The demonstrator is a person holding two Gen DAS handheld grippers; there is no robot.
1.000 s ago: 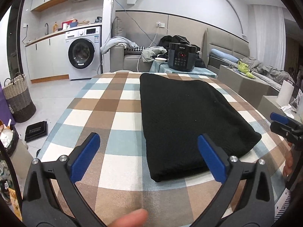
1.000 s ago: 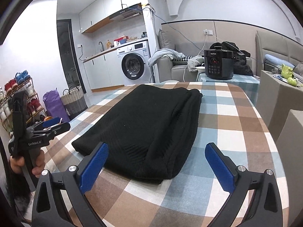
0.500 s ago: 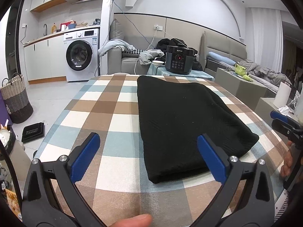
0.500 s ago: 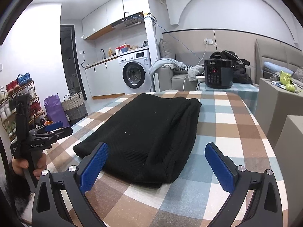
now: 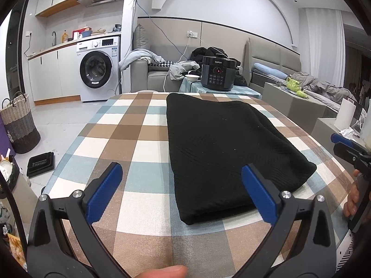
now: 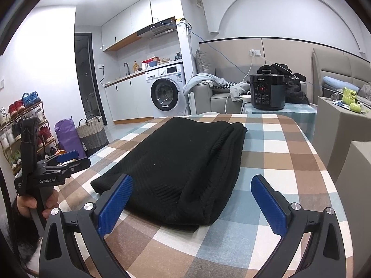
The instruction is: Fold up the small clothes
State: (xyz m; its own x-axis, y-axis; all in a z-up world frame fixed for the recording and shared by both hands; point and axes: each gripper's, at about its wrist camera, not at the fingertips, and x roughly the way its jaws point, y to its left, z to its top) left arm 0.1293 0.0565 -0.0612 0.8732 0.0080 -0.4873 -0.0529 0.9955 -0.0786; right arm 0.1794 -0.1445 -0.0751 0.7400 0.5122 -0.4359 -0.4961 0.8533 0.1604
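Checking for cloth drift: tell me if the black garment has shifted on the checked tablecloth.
No. The black garment lies on the same squares of the checked tablecloth; only the camera views have tilted.

L wrist cam low at near table (image 5: 120, 136) edge, facing fwd; R wrist likewise; both share black garment (image 5: 222, 143).
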